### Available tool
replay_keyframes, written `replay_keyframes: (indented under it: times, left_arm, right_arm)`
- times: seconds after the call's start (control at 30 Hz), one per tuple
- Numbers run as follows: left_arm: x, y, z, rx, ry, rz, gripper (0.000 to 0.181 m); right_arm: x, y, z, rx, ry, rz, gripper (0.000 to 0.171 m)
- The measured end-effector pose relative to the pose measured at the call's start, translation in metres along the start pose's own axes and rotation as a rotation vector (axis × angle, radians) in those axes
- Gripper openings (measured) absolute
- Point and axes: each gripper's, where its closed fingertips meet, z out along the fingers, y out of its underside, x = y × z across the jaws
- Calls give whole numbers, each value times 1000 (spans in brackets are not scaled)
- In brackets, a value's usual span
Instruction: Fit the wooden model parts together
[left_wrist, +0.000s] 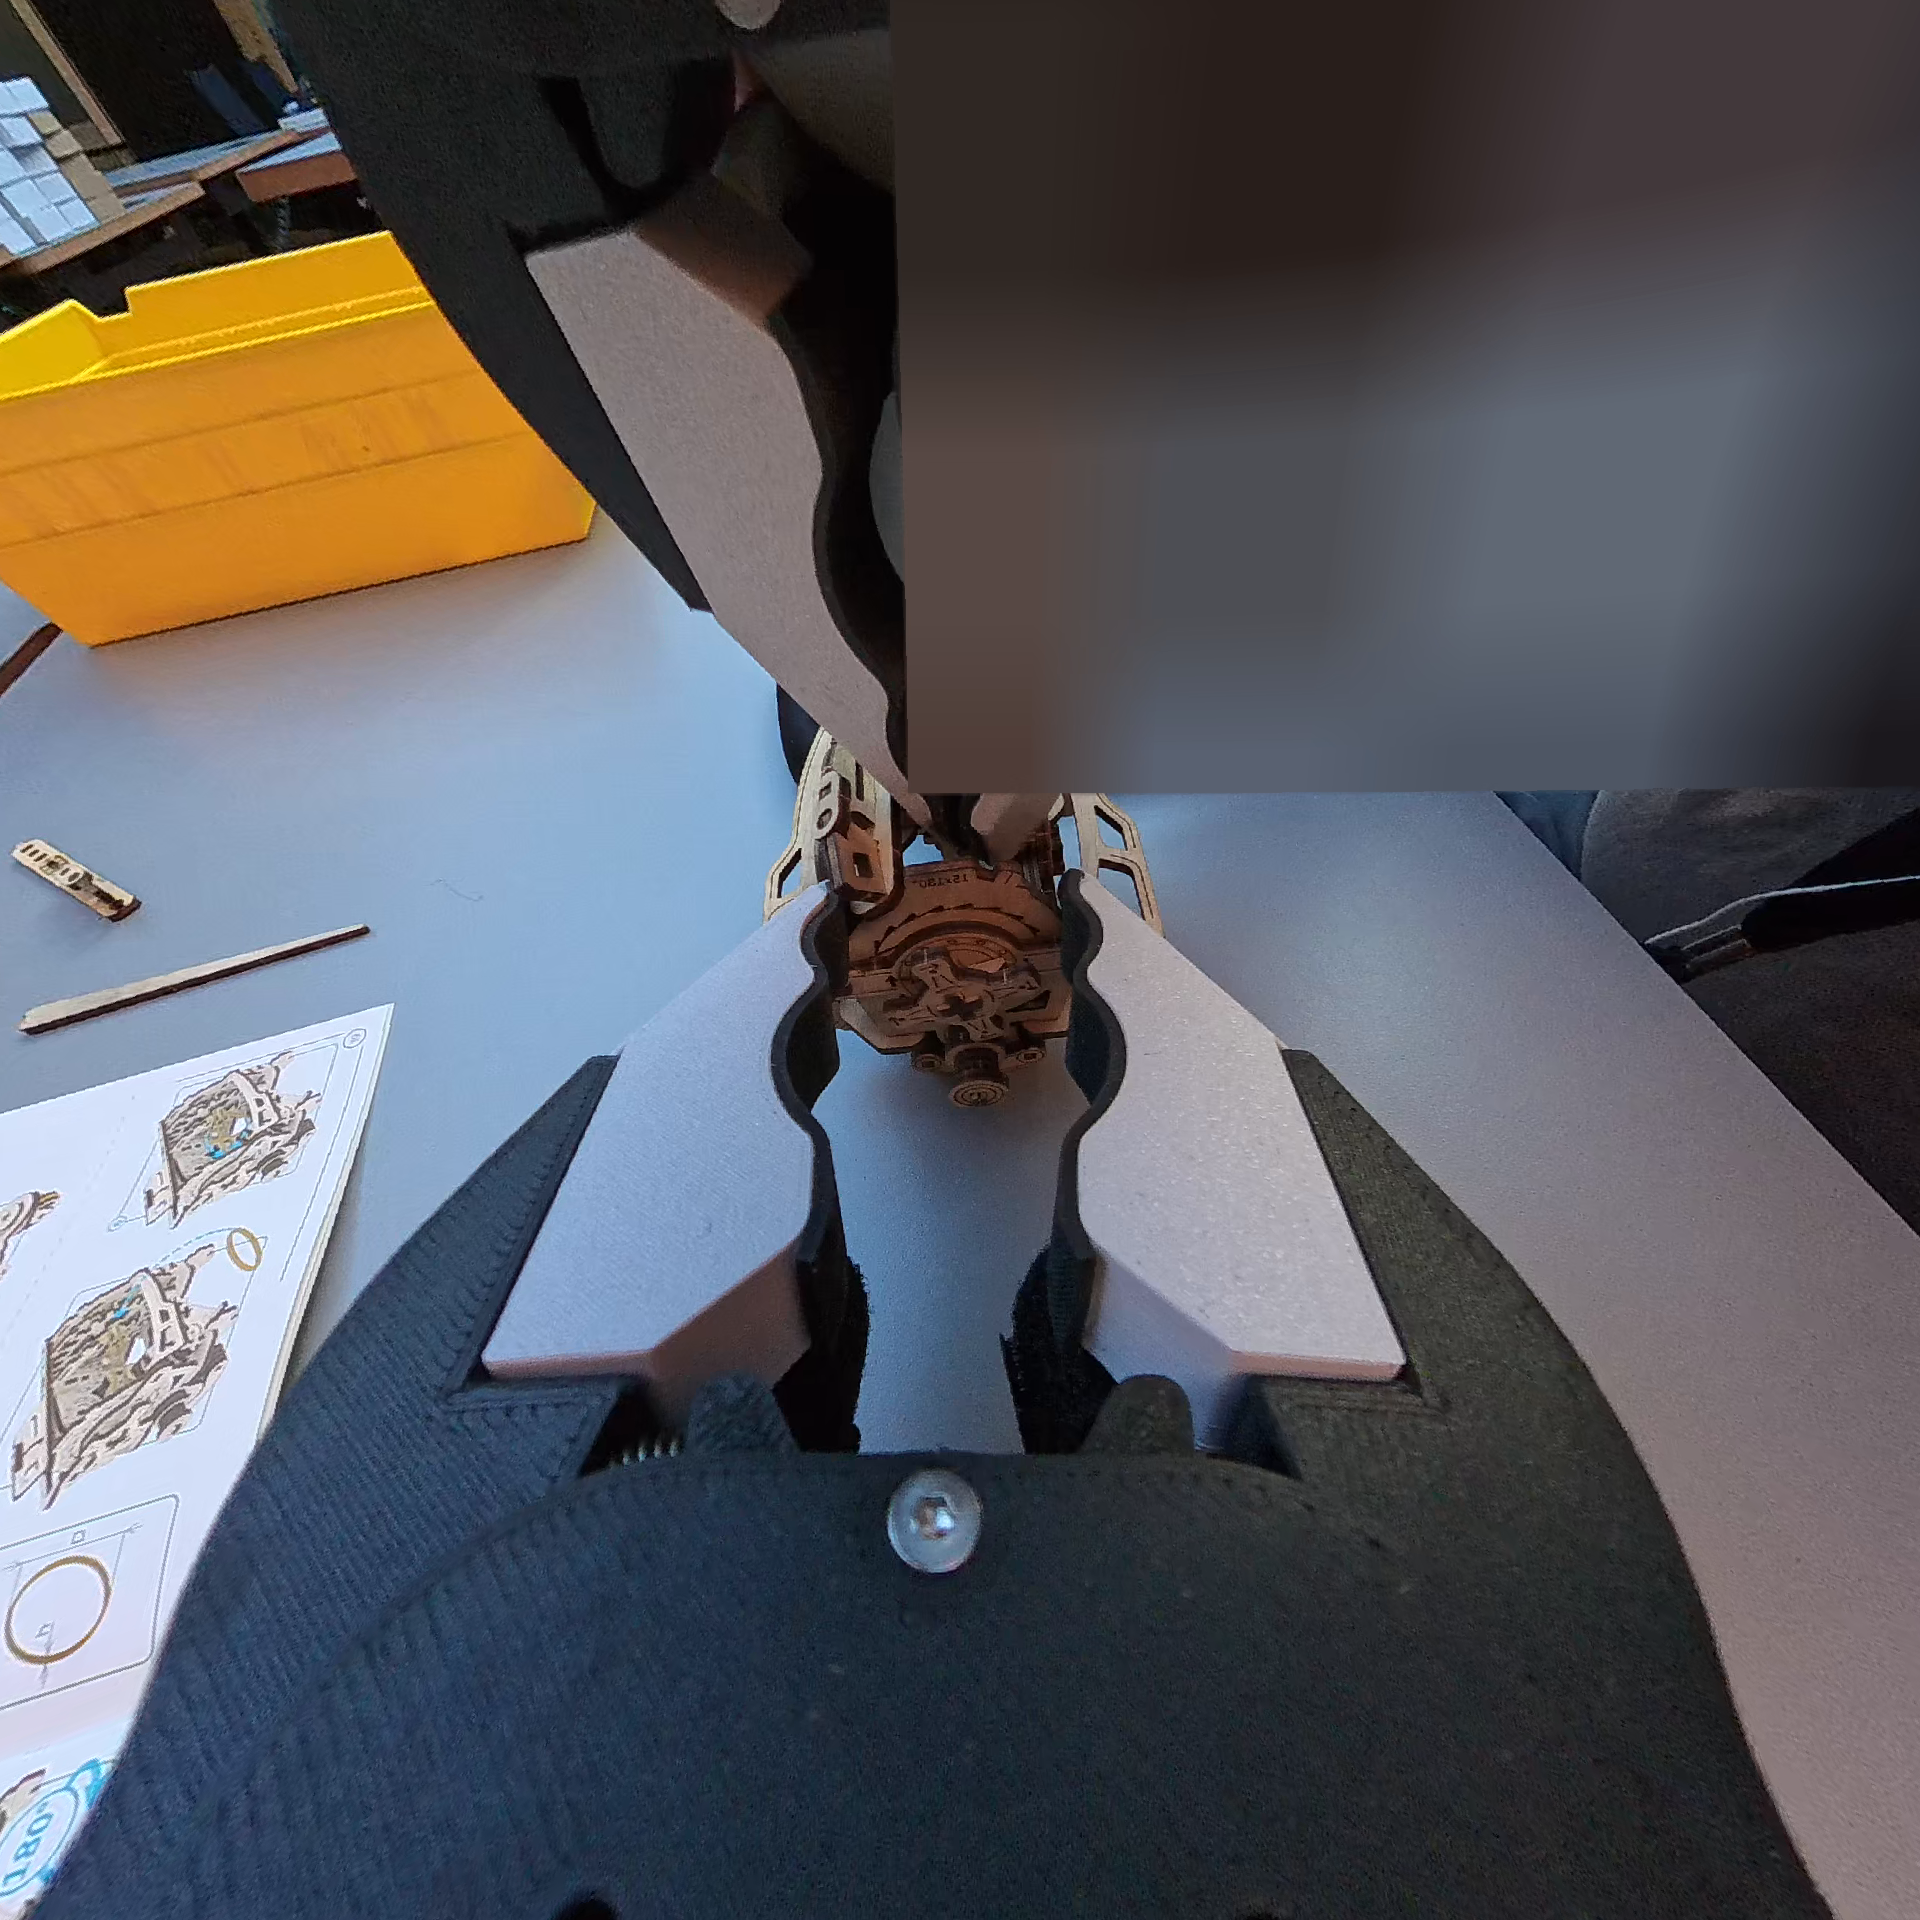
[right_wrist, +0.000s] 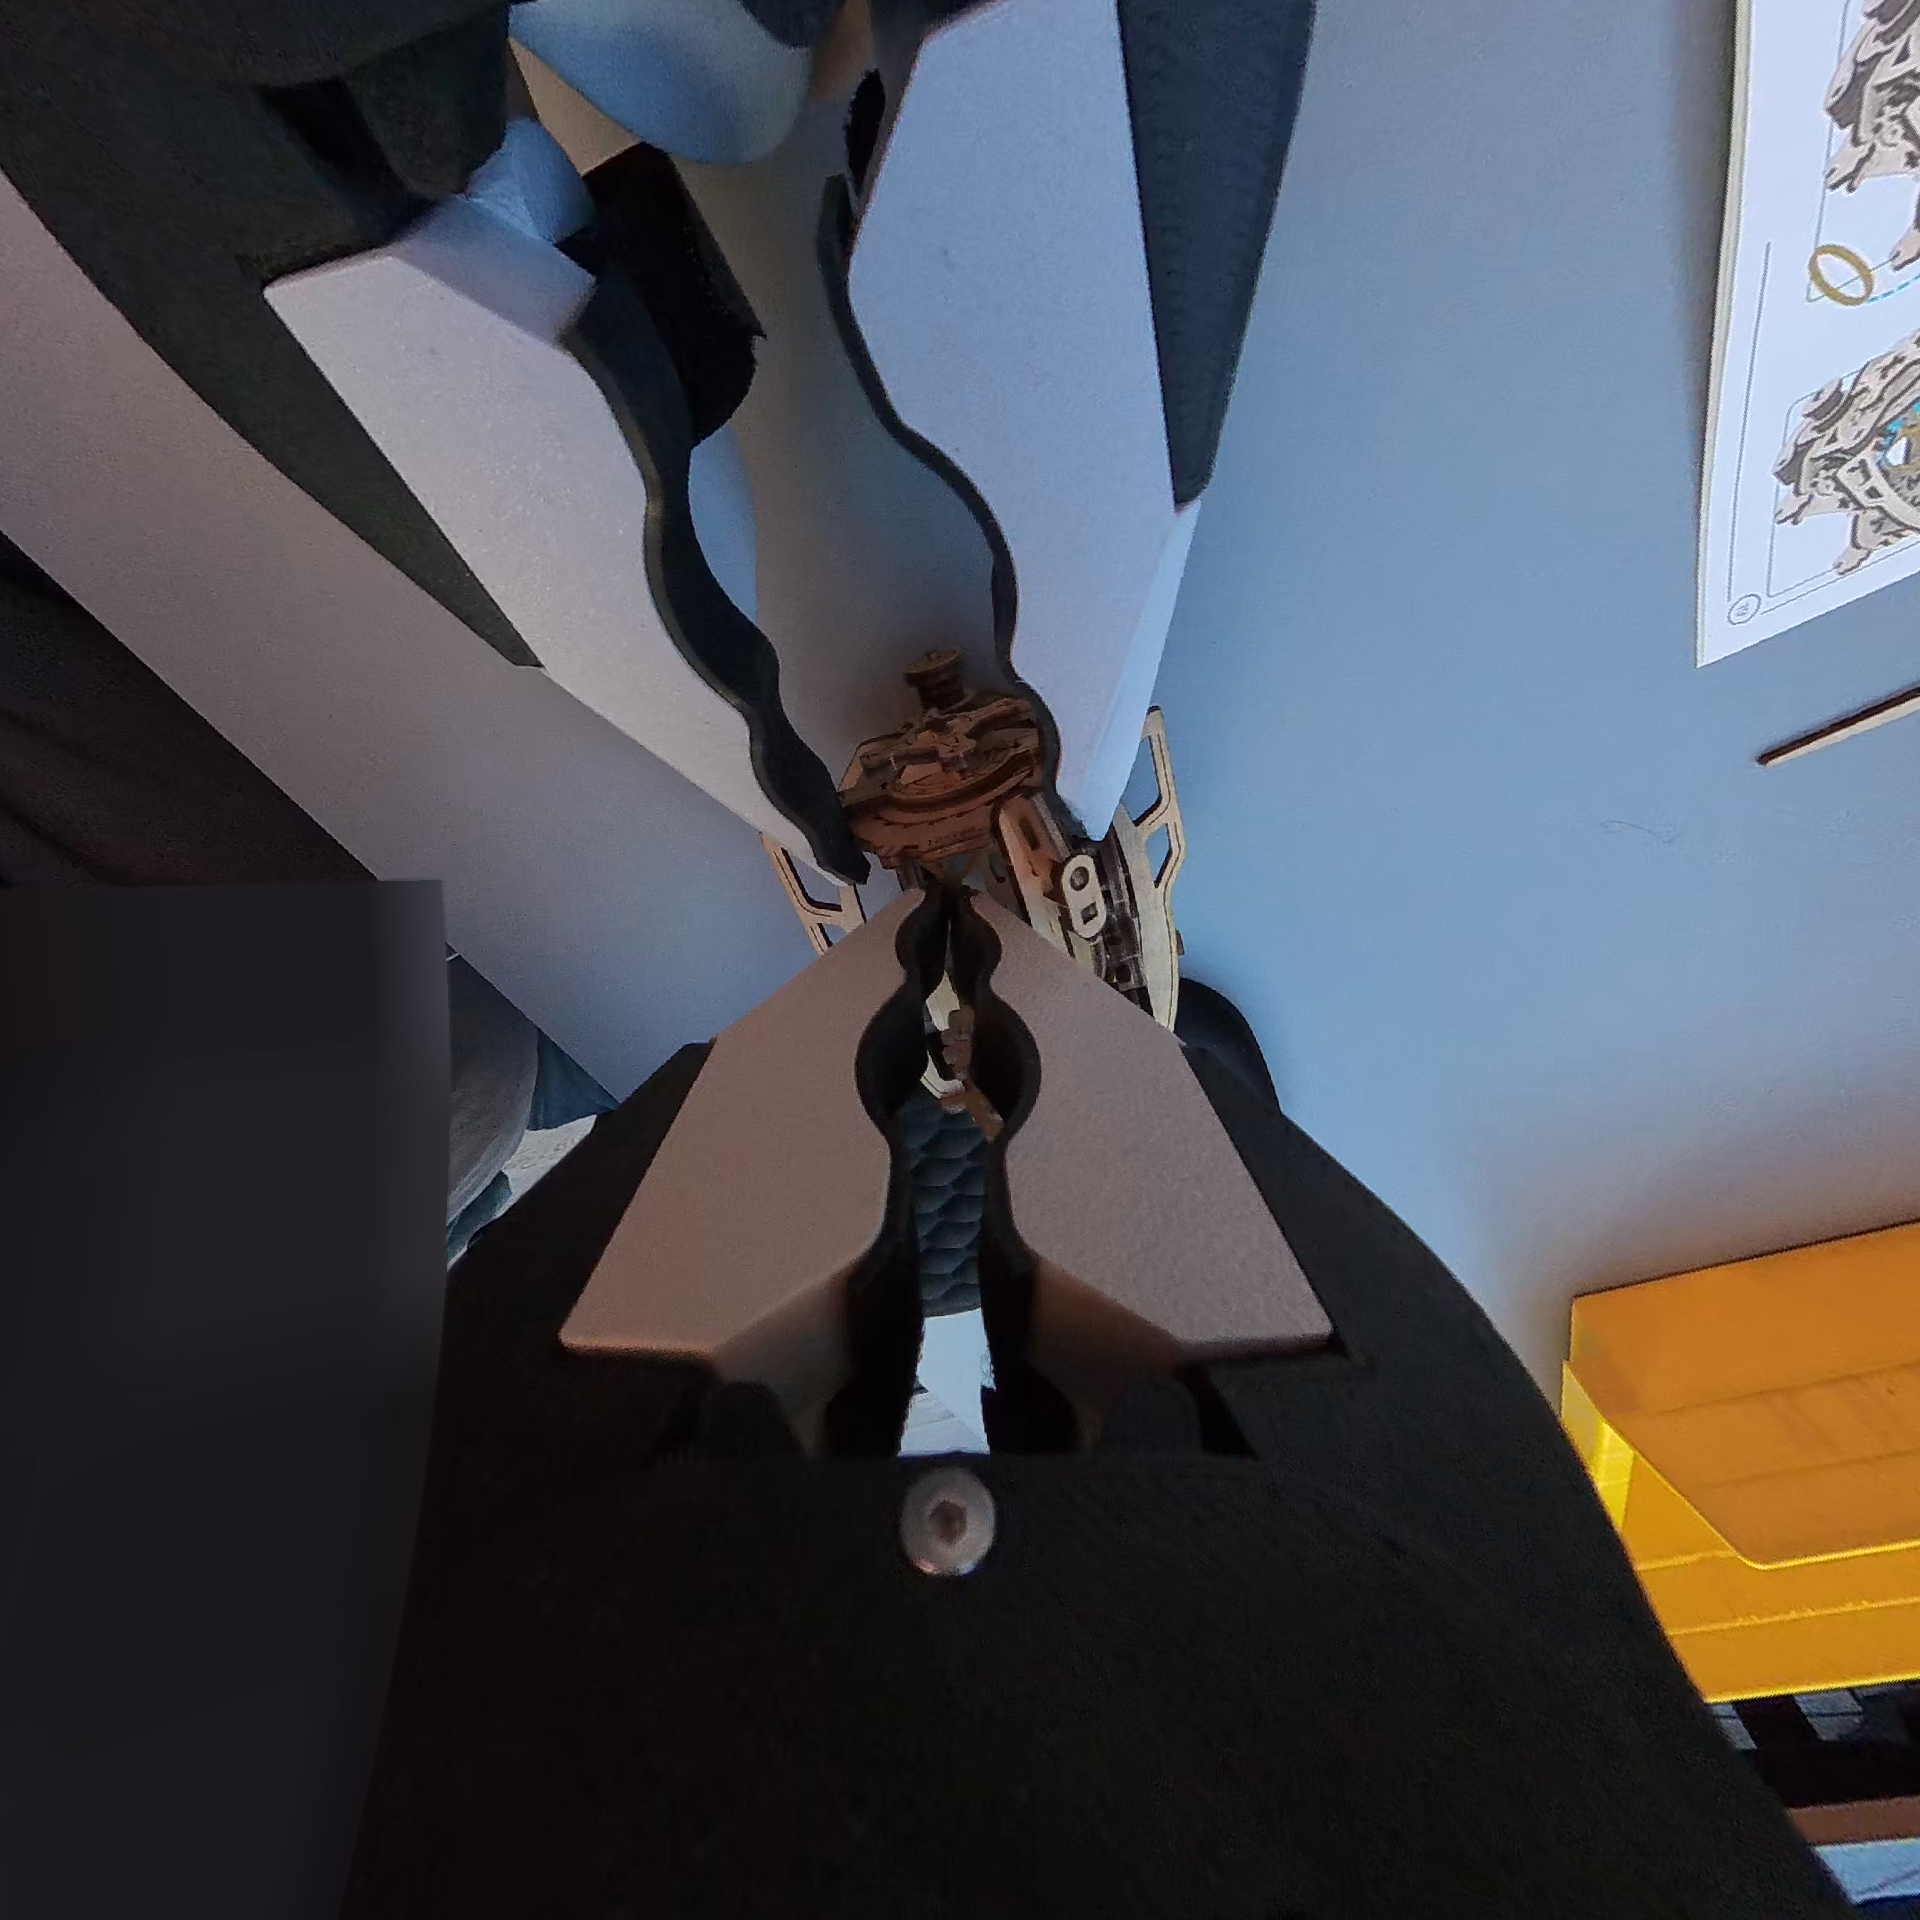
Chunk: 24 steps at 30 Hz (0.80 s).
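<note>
The wooden model (left_wrist: 951, 971), a round geared body with curved openwork side frames, sits on the grey table (left_wrist: 468, 790). My left gripper (left_wrist: 948, 902) is shut on its body, one finger on each side. It also shows in the right wrist view (right_wrist: 971, 844), reaching from above around the model (right_wrist: 935, 764). My right gripper (right_wrist: 940, 912) is shut on a small pale wooden part (right_wrist: 954, 1039) with its tips against the model's back. In the left wrist view it (left_wrist: 951, 823) comes down from above behind the model. The joint between part and model is hidden.
A yellow bin (left_wrist: 260, 436) stands at the far left, also in the right wrist view (right_wrist: 1756, 1455). An instruction sheet (left_wrist: 177, 1278), a thin wooden strip (left_wrist: 197, 977) and a small wooden piece (left_wrist: 73, 881) lie to the left. The table edge (left_wrist: 1704, 1039) runs on the right. My left and right fingertips are right by each other.
</note>
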Motion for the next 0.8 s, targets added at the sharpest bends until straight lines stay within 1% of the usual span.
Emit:
replay_keyframes:
  times: [0.37,0.67,0.8]
  left_arm:
    - [-1,0,0,-1,-3,-6,39]
    - [0,0,0,0,-6,7,39]
    - [0,0,0,1,-8,10,39]
  right_arm:
    - [0,-3,0,25,3,-1,0]
    - [-1,-3,1,58,47,-20,0]
    - [-2,-2,3,47,33,8,0]
